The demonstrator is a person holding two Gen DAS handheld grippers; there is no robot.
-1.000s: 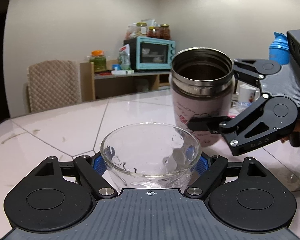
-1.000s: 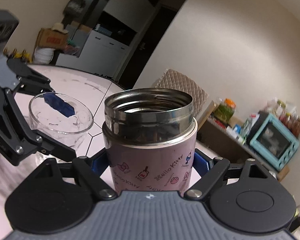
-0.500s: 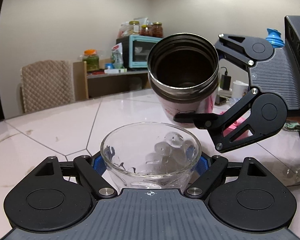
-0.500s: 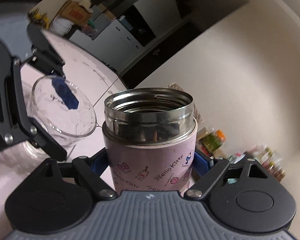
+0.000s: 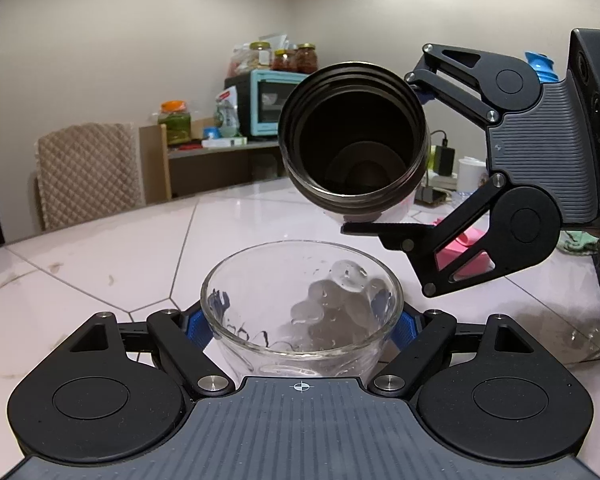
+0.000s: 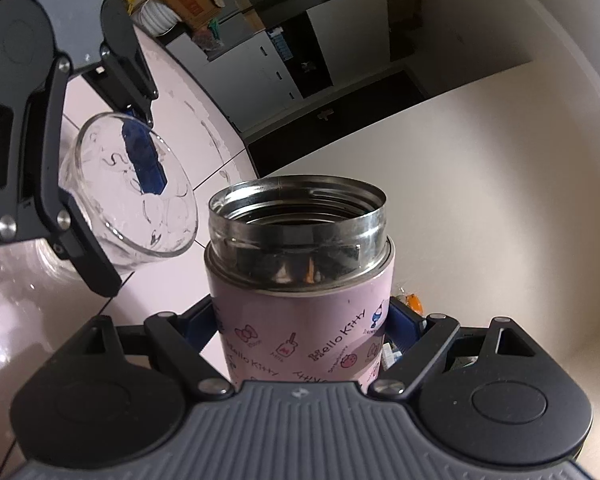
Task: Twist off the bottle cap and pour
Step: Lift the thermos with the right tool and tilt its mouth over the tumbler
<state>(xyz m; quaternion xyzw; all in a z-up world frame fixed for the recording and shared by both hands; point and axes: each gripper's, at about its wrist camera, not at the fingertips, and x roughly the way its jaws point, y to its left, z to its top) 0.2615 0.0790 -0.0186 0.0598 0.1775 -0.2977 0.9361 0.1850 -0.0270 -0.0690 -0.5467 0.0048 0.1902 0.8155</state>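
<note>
**Readable print: only on the pink flask**

The pink flask carries the one clear wording in the right wrist view: "Hello Kitty", printed several times across its side at different angles, one copy upside down near the lower edge. Between these sit small drawings with tiny captions beneath them, too small to read. Far behind the flask, up and to its left, a cardboard box bears a red printed panel whose letters cannot be made out. Nothing legible shows in the left wrist view.
</note>
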